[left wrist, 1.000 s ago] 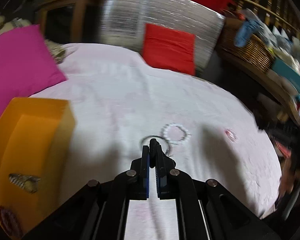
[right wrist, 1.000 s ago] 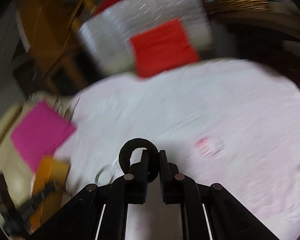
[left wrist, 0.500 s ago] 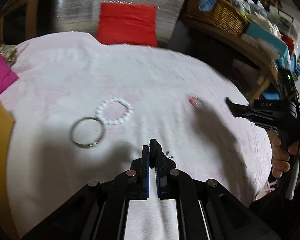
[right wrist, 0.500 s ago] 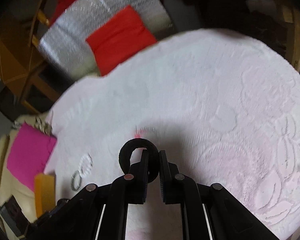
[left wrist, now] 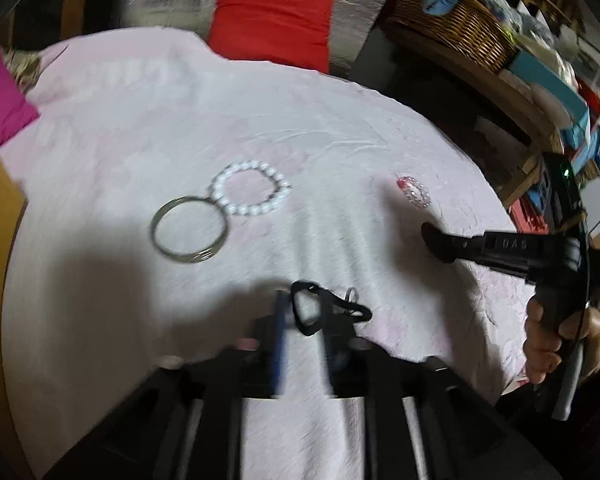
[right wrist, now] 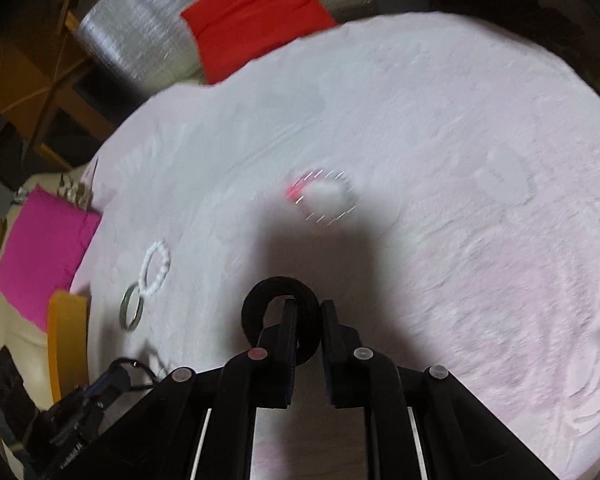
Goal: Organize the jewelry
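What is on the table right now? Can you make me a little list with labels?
cloth: pale pink, covers the table
white bead bracelet: lies touching the metal bangle
sparkly pink bracelet: lies apart, towards the right tongs
left tongs: have just been opening; a small black clip lies at the tips, not pinched
right tongs: shut on a black ring

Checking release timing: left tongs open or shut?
Open. The left tongs have just been opening: a clear gap shows between the blurred fingers, and a black strap lies loose between their tips on the pink cloth.
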Available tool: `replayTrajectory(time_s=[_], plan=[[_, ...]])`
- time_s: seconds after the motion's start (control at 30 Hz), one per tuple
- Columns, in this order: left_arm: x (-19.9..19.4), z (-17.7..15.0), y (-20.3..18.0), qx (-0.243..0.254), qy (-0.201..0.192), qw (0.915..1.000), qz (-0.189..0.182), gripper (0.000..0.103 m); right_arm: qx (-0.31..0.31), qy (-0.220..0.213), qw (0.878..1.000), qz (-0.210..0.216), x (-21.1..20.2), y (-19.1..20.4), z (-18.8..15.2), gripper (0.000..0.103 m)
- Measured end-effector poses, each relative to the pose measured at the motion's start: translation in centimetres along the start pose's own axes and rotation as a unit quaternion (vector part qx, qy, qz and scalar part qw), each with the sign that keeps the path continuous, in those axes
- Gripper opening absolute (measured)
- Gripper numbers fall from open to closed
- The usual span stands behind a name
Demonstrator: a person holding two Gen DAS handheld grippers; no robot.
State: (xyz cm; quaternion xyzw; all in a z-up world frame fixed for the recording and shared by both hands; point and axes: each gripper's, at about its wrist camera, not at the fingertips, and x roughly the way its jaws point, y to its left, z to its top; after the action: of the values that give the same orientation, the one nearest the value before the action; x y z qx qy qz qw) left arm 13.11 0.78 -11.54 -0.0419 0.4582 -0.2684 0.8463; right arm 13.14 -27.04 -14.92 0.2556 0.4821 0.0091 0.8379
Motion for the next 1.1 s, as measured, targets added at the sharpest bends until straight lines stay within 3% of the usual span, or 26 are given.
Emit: replayTrajectory(time_s=[0.07, 0.2, 0.3, 0.43, 0.77, 0.83, 0.9, 1.0, 1.1], plan=[[-1.3, -0.1, 1.2, -0.017, -0.021, 0.9996, 0.007, 0.063, -0.011, 0.015, 1.0, 0.006, 0.4, 0.8, -0.1, 0.019], [-2.8, -0.2, 3.2, -0.044, -0.039, 0.998, 0.023, 0.064, -0.012, 0.002, 1.0, 0.008, -0.1, 0.9, 0.0, 0.029], [-2.3, -0.4, 3.3, -0.056, -0.027, 0.9979, 0.016, 0.064, -0.006, 0.006, 1.0, -0.003, 0.2, 0.4, 0.0, 0.029], [-1.5, -0.2, 1.0, -0.025, -0.024, 0.9994, -0.002, 0.064, -0.013, 0.005, 1.0, -0.01, 0.4, 0.6, -0.1, 0.029], [1.8, 0.0, -0.9, -0.018, 0.008, 0.9998, 0.005, 0.063, -0.069, -0.019, 0.997, -0.037, 1.2, 2.8, -0.9, 0.028], [2.1, -0.1, -1.1, -0.013, 0.007, 0.9998, 0.013, 0.052, -0.086, -0.024, 0.995, -0.043, 1.2, 3.3, -1.2, 0.022], [2.4, -0.2, -1.2, -0.007, 0.011, 0.9998, 0.016, 0.032, -0.093, -0.029, 0.994, -0.051, 1.3, 3.6, -1.3, 0.019], [2.5, -0.3, -1.3, -0.003, 0.012, 0.9998, 0.015, 0.018, -0.093, -0.034, 0.994, -0.05, 1.2, 3.8, -1.4, 0.017], [2.0, -0.3, -1.4, 0.005, 0.001, 0.9999, 0.014, 0.01, -0.088, -0.037, 0.994, -0.042, 1.1, 4.3, -1.4, 0.017]])
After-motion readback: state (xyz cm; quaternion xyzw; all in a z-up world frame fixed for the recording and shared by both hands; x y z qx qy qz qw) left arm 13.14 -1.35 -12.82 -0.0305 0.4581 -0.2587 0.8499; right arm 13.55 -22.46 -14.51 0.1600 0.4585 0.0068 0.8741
